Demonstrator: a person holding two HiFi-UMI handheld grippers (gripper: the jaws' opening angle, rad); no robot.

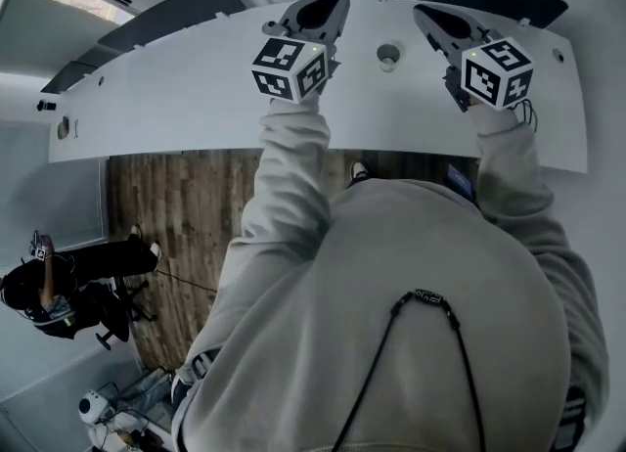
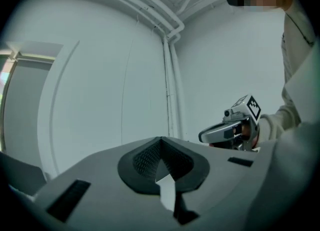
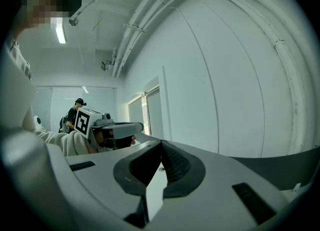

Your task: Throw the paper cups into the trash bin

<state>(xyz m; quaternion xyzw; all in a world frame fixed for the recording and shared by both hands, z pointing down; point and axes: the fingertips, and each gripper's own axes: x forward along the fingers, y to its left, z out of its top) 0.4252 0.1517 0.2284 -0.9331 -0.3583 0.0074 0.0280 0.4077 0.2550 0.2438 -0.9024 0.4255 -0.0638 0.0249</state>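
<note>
Left claw (image 2: pixel 161 141), right claw (image 3: pixel 161 144), closed (seemingly empty)

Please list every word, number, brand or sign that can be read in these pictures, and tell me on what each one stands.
There is no readable text in any view.
Left gripper's marker cube: only black-and-white square patterns, no letters or numbers.
Right gripper's marker cube: the same, patterns only.
Paper cup on the white table: too small to tell whether it carries any print.
</note>
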